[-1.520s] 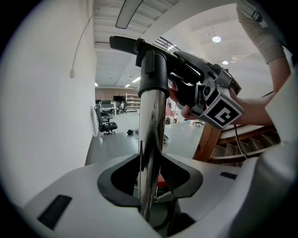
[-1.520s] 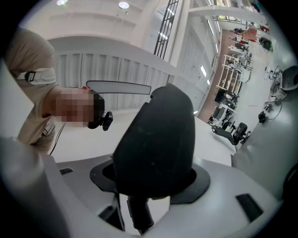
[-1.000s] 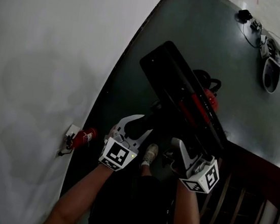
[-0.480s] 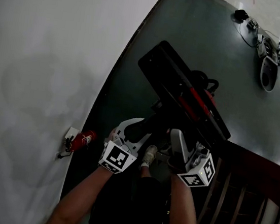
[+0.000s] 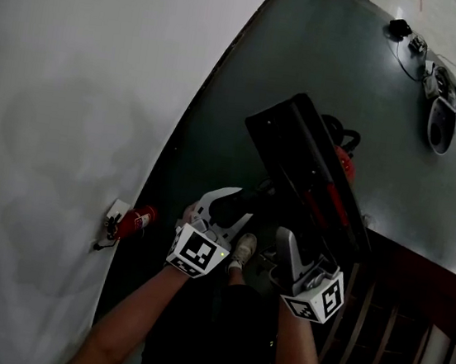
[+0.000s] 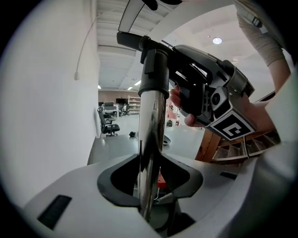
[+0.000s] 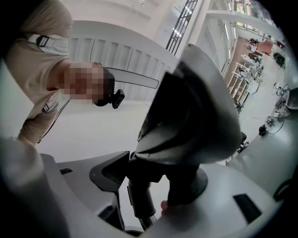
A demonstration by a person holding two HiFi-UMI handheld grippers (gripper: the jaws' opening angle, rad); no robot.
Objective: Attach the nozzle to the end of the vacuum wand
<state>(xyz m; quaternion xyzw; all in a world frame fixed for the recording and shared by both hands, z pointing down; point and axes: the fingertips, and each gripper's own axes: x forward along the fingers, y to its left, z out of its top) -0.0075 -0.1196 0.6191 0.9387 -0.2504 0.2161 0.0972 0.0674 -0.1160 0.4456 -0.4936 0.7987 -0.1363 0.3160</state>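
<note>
Black nozzle has swung rightward | right gripper closing around its neck

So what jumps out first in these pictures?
A broad black vacuum floor nozzle with red trim fills the head view's centre, tilted. In the left gripper view, the left hand-held gripper clamps a shiny metal vacuum wand. A small red canister sits by the white wall at the left.

black nozzle tilted atop chrome wand
</note>
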